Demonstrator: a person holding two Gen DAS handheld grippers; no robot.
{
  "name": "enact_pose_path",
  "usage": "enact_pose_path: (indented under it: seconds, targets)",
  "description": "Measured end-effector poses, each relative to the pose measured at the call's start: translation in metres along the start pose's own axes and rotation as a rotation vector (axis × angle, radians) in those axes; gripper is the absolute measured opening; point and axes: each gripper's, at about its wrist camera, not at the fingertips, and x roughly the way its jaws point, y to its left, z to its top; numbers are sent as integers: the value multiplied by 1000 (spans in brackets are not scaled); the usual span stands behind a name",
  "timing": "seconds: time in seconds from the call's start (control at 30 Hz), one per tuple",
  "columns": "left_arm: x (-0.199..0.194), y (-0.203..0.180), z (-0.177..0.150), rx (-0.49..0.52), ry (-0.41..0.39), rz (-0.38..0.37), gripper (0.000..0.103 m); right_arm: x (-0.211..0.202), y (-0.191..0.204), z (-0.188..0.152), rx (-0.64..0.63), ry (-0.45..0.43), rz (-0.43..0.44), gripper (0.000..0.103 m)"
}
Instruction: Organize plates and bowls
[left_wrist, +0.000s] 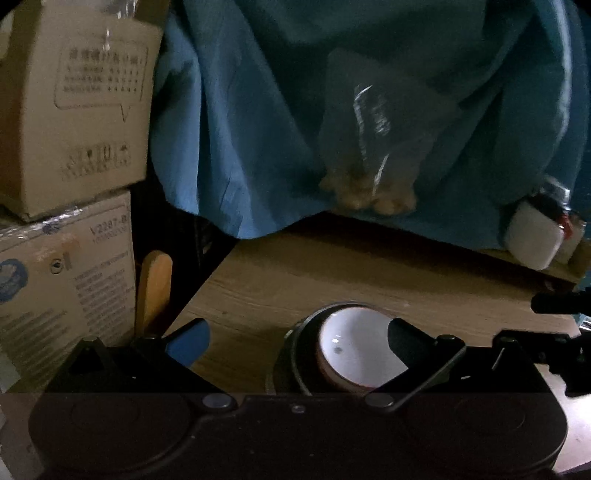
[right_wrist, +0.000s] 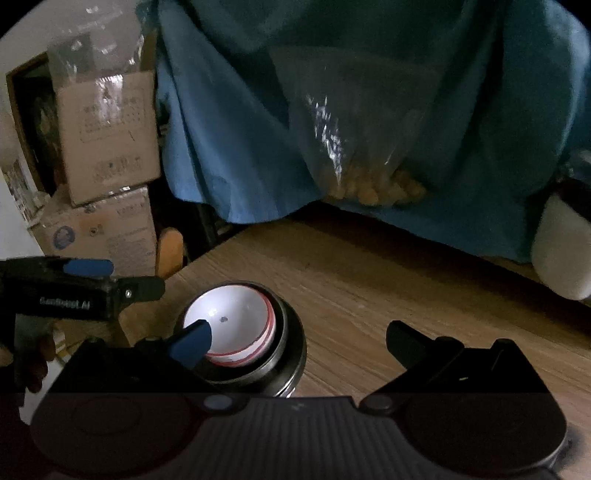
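Note:
A white bowl with a red rim (left_wrist: 351, 347) sits nested inside a stack of dark bowls (left_wrist: 291, 354) on the wooden table (left_wrist: 332, 266). My left gripper (left_wrist: 295, 341) hangs open just above and behind the stack, and its black finger overlaps the white bowl's right side in the picture. In the right wrist view the same white bowl (right_wrist: 229, 321) lies in the dark stack (right_wrist: 291, 350) at lower left. My right gripper (right_wrist: 298, 342) is open and holds nothing, its blue pad over the bowl's near rim. A blue pad of the left gripper (right_wrist: 88, 266) shows at the left edge.
Stacked cardboard boxes (left_wrist: 74, 110) stand beyond the table's left edge, with a wooden handle (left_wrist: 153, 288) beside them. A blue cloth (left_wrist: 240, 129) hangs at the back behind a clear bag of pale pieces (left_wrist: 369, 147). A white object (left_wrist: 532, 236) lies at far right.

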Motion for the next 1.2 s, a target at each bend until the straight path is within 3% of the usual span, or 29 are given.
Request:
enact_pose_path:
  seconds: [0.4, 0.67, 1.2]
  targets:
    - [-57, -31, -42, -43, -1, 69, 102, -52, 0, -30, -34, -72, 56, 103]
    - [-85, -35, -56, -67, -2, 65, 102, -76, 9, -47, -28, -77, 76, 103]
    - [-116, -12, -73, -6, -6, 11, 102, -104, 41, -72, 19, -119, -17, 103]
